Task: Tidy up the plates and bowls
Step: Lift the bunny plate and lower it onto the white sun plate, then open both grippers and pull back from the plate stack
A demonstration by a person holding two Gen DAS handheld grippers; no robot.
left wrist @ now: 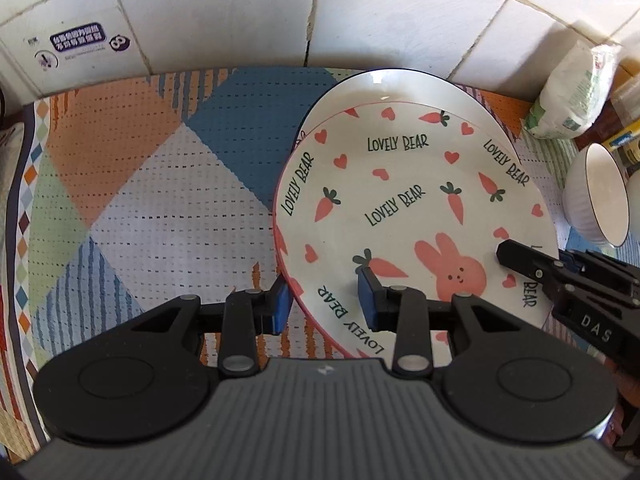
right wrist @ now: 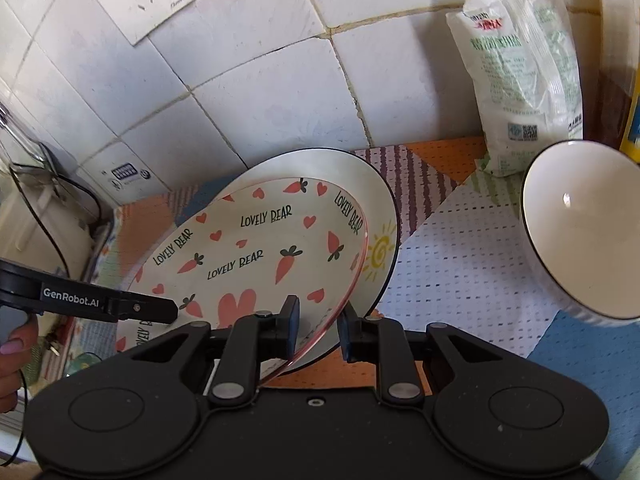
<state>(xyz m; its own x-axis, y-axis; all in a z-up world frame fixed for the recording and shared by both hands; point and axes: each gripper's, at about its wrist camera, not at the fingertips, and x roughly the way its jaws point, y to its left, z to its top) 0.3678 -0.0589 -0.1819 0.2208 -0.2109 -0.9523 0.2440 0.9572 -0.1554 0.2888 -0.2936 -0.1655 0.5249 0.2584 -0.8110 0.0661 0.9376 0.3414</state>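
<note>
On my left the checked woven mat (left wrist: 160, 184) covering the surface lies open up to the tiled wall (left wrist: 224, 8). My left gripper (left wrist: 326, 304) straddles the near rim of the pink-rimmed "LOVELY BEAR" carrot plate (left wrist: 400, 200), jaws parted, not clamping. The plate sits on a dark-rimmed white plate (right wrist: 380, 216). My right gripper (right wrist: 318, 330) straddles its opposite rim, jaws apart. A white ribbed bowl (right wrist: 580, 232) stands right.

The lower plate (right wrist: 382, 216) is mostly hidden under the bear plate (right wrist: 256, 248). Right of them, the bowl (right wrist: 584, 232) is cut off by the frame edge. The sticker (left wrist: 78, 38) print is unreadable.
</note>
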